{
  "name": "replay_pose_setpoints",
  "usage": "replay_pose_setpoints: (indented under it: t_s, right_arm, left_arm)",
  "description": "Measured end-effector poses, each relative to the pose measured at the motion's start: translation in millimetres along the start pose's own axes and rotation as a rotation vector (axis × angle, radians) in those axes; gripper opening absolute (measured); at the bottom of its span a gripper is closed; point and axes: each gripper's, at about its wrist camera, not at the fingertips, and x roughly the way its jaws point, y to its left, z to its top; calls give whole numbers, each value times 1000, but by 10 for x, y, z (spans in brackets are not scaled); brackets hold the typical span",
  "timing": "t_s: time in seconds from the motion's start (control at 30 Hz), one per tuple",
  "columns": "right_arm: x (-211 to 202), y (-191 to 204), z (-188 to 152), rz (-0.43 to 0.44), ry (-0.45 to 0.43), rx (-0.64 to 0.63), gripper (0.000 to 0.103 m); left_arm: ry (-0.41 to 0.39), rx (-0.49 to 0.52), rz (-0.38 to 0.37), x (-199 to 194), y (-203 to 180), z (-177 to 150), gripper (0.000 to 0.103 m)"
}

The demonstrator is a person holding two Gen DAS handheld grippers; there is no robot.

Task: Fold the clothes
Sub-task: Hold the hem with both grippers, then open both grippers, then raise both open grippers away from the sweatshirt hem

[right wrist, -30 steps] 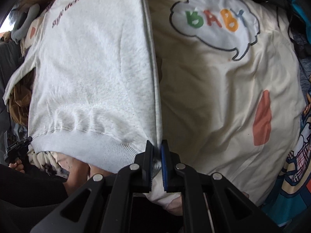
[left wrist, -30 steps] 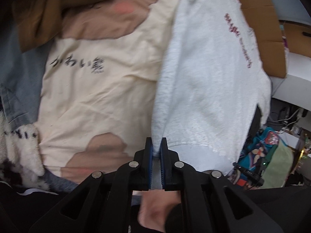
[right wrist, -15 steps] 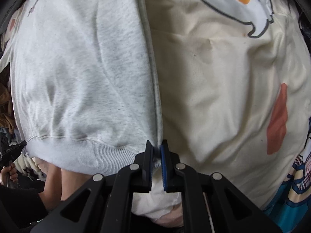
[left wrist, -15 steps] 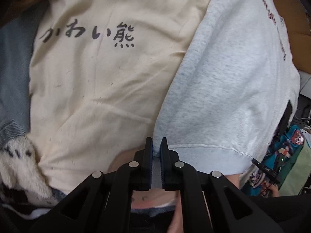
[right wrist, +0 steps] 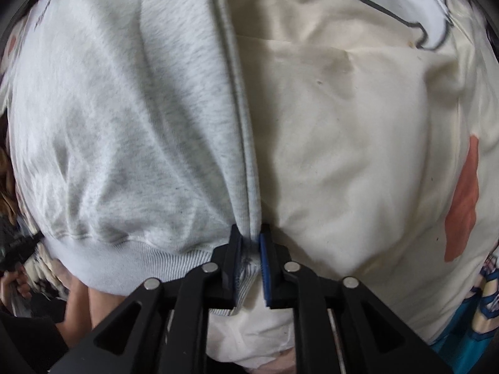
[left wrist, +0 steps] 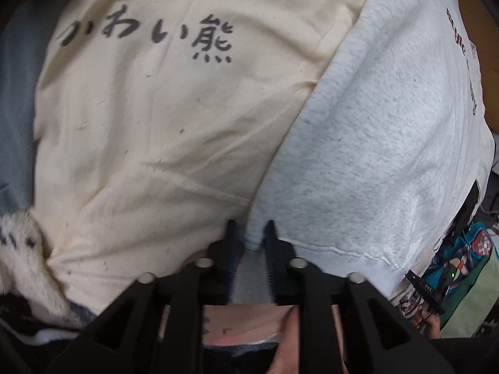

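Sweatshirt point(left wrist: 374, 143), light grey, lies folded on the cream printed bedding point(left wrist: 156, 143); its ribbed hem is at the near edge, one bottom corner in each claw. Left claw point(left wrist: 249, 233) has just been opening: jaws narrowly apart, the hem corner sits loose between them, pads look clear of it. Right claw point(right wrist: 249, 237) has just been opening too, gap smaller; the folded edge is between the blue pads point(right wrist: 265, 258) and only just free, as far as I can see. Risk: if I lift before both corners are fully clear, ribbing snags on a pad and drags the fold open; right side likeliest, cloth is bunched there. Soft uneven bedding could also let the edge slump. Both claws point steeply down at the near hem, left at the left corner, right at the right.
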Motion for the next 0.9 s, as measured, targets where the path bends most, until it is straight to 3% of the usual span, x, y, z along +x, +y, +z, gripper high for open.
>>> replay_pose_setpoints:
  t_s: [0.03,0.1,0.23,0.5,0.6,0.8,0.9]
  right_arm:
    - [-36,-7,-16,6,-9,9,19]
    - [-140,-19,-55,22,-25,24,23]
    - [-390,-18,-126,35,-84,10,30]
    - [-913,-239,-342,131,-222,50,32]
    - [-912,36,-797,156,-270,59,32]
    - [-1363,-655,-529,193,-338,75,32]
    - [-1554,-617,-489,172,-379,53,32]
  left_arm:
    - [-6,4,7,-50,-22,-21,43]
    - [-19,18,9,-162,-71,-68,49]
    - [-43,41,8,-401,-151,-179,50]
    - [-120,84,31,-992,-295,-450,50]
    - [-158,110,48,-1248,-348,-524,50]
    - [-247,115,64,-1768,-468,-660,50]
    - [-286,110,70,-1979,-538,-705,50]
